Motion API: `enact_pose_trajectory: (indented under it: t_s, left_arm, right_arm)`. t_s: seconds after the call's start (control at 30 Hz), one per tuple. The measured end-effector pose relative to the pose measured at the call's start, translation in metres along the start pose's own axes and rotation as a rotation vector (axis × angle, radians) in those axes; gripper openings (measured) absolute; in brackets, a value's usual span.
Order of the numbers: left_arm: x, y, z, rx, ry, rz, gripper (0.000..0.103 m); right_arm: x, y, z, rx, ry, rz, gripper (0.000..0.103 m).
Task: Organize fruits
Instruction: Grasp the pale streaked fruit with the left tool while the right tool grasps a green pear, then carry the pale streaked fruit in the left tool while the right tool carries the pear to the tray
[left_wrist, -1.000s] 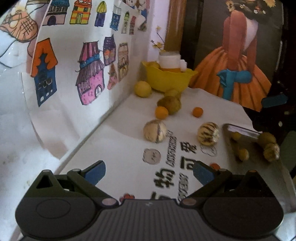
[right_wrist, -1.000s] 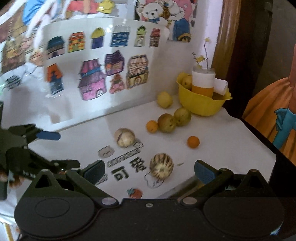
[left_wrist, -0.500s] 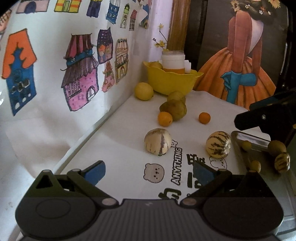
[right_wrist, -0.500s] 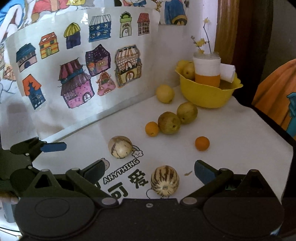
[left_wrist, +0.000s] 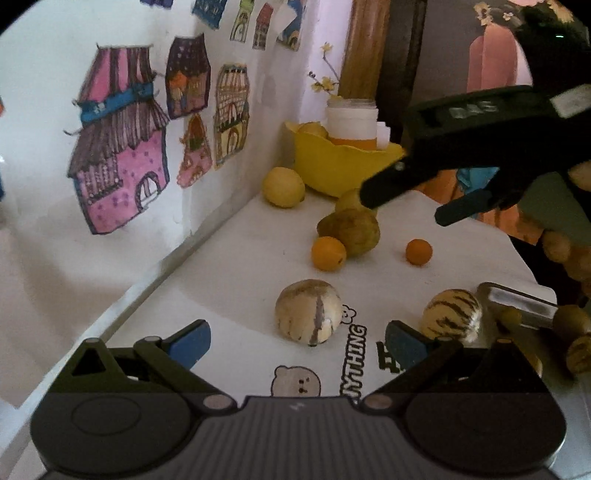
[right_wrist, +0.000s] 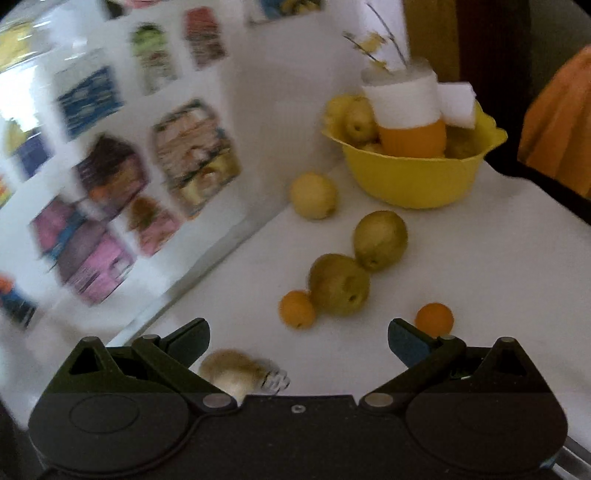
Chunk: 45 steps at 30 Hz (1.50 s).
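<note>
On the white table (left_wrist: 229, 258), against a wall of coloured house drawings (left_wrist: 122, 147):

- Yellow bowl (right_wrist: 413, 181) at the far end, holding pale fruit and an orange-and-white cup (right_wrist: 410, 122).
- Yellow lemon (right_wrist: 313, 195) just beside the bowl, near the wall.
- Two green-brown pears (right_wrist: 380, 240), touching one another, mid-table.
- Small orange (right_wrist: 297, 309) touching the nearer pear; second small orange (right_wrist: 434, 319) apart, to the right.
- Two striped melons: pale one (left_wrist: 308, 312) ahead of the left tool (left_wrist: 297, 341); darker-striped one (left_wrist: 451, 314) beside a metal tray (left_wrist: 517, 299) holding small fruit.
- Left tool: fingers spread wide, holding nothing.
- Right tool (right_wrist: 298, 339): fingers spread wide, holding nothing, raised above the pears; in the left view it crosses before the bowl.
</note>
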<state>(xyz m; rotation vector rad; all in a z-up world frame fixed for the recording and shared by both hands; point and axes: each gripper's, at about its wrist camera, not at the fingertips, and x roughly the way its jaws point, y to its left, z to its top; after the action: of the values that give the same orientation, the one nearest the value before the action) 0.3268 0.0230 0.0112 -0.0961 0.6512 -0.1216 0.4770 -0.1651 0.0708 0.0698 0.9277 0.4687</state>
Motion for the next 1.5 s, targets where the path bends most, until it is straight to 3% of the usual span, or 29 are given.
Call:
enact_pose_trajectory:
  t_s: [0.3,0.53,0.77,1.0,1.27,1.33,1.5]
  left_arm:
    - [0.024,0.004,0.002,-0.051,0.014,0.001,0.1]
    - [0.035,0.005,0.002,-0.066,0.023,-0.021,0.092]
    - [0.042,0.002,0.003,-0.065,0.014,-0.038,0.081]
    - [0.048,0.001,0.007,-0.059,0.005,-0.03,0.073]
    - [0.054,0.0,0.011,-0.059,0.009,-0.038,0.054]
    - [0.056,-0.002,0.012,-0.055,0.009,-0.034,0.054]
    - [0.057,-0.003,0.013,-0.061,0.01,-0.032,0.053]
  right_arm:
    - [0.048,-0.024,0.015,0.132,0.023,-0.018,0.095]
    - [0.067,-0.021,0.016,0.139,0.02,-0.008,0.087]
    - [0.077,-0.017,0.015,0.125,0.013,-0.046,0.081]
    - [0.089,-0.024,0.016,0.16,0.018,-0.056,0.069]
    - [0.091,-0.027,0.011,0.195,0.0,-0.05,0.066]
    - [0.088,-0.03,0.009,0.211,-0.008,-0.049,0.06]
    - [0.085,-0.029,0.006,0.207,-0.016,-0.058,0.06]
